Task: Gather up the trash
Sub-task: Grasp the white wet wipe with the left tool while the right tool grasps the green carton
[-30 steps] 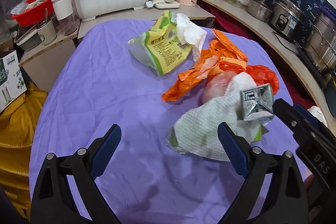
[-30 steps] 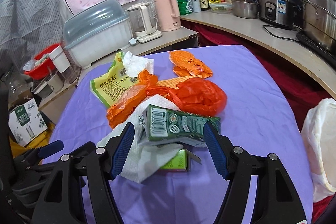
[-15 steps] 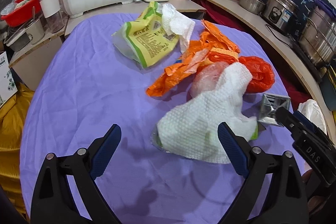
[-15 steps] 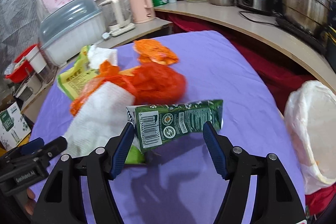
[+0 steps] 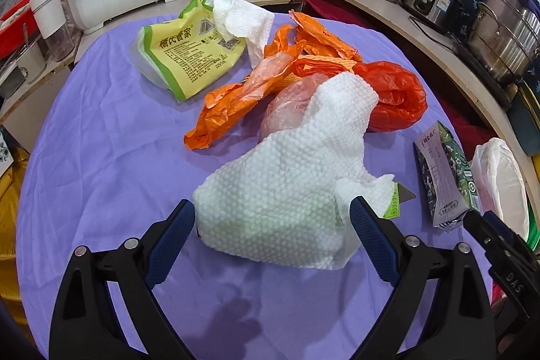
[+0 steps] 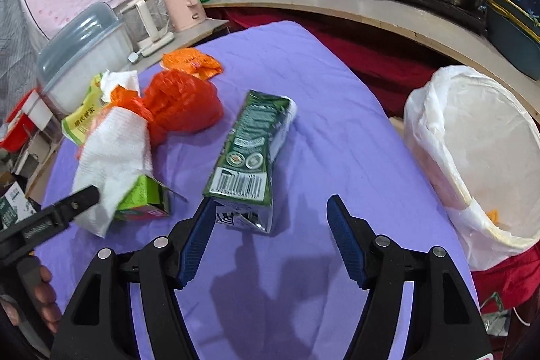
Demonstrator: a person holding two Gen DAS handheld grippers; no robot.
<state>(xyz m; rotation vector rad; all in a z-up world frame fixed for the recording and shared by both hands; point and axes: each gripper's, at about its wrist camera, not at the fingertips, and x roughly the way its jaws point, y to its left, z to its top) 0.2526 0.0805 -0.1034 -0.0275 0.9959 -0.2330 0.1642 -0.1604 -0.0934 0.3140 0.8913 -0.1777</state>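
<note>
The right gripper (image 6: pixel 270 218) stands wide, its left pad touching a green carton (image 6: pixel 251 157); whether it grips it cannot be told. The left gripper (image 5: pixel 273 231), wide and empty, flanks a white paper towel (image 5: pixel 287 188). Orange bags (image 5: pixel 395 97) crowd the purple tablecloth (image 5: pixel 101 157); a lined bin (image 6: pixel 479 157) stands beside.
</note>
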